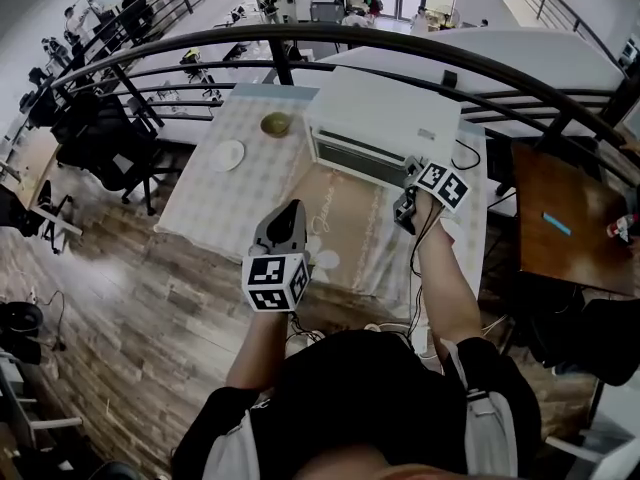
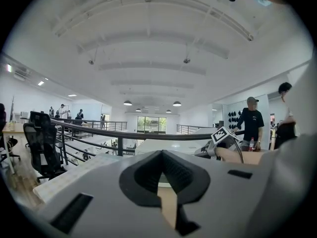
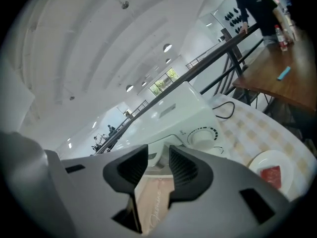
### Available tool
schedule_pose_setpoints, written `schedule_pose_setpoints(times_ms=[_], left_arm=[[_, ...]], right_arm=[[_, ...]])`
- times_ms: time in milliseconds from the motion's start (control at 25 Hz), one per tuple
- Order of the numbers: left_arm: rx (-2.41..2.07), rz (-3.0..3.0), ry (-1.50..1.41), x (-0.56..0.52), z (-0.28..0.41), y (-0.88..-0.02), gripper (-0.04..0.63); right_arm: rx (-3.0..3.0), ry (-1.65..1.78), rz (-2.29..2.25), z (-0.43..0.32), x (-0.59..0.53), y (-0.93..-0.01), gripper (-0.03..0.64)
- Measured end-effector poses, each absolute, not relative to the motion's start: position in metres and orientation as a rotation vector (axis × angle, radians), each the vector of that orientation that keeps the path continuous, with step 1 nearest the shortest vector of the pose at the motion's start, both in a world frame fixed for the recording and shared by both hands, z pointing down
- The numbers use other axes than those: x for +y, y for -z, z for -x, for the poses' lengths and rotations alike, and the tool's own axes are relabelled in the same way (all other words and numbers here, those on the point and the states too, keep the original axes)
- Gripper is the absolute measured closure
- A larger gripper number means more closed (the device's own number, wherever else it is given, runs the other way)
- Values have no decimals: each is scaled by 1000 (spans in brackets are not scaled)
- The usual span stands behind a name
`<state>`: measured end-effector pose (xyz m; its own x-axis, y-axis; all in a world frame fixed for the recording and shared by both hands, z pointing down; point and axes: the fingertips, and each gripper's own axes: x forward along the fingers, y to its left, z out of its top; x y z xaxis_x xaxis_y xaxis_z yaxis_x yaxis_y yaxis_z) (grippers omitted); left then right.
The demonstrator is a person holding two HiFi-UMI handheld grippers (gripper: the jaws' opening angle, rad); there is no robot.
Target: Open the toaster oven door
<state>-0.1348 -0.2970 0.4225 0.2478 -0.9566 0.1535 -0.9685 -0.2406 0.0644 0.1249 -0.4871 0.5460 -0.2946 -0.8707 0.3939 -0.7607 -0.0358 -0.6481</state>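
White toaster oven [image 1: 385, 118], tbl [image 1: 210, 203] far edge

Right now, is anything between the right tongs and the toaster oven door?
Nothing visible. The right tongs stand open and empty, the toaster oven straight ahead; only the brown mat lies between. A plate sits off to the right.

One toaster oven [image 1: 385, 128] stands on one bench [image 1: 200, 208]; left of the oven, one bowl [image 1: 276, 124] and one white plate [image 1: 228, 155]; right of the oven, a second plate [image 3: 271, 170], making two plates; in front of the oven, one brown mat [image 1: 350, 213].
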Motion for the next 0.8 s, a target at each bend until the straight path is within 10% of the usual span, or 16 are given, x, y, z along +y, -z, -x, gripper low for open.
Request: schedule_pose_setpoints(times_ms=[800], left_arm=[[-1832,-2338,-139,-294,142,-433,584]], right_arm=[[2351,1130,1991,-100,-499,-567,480]])
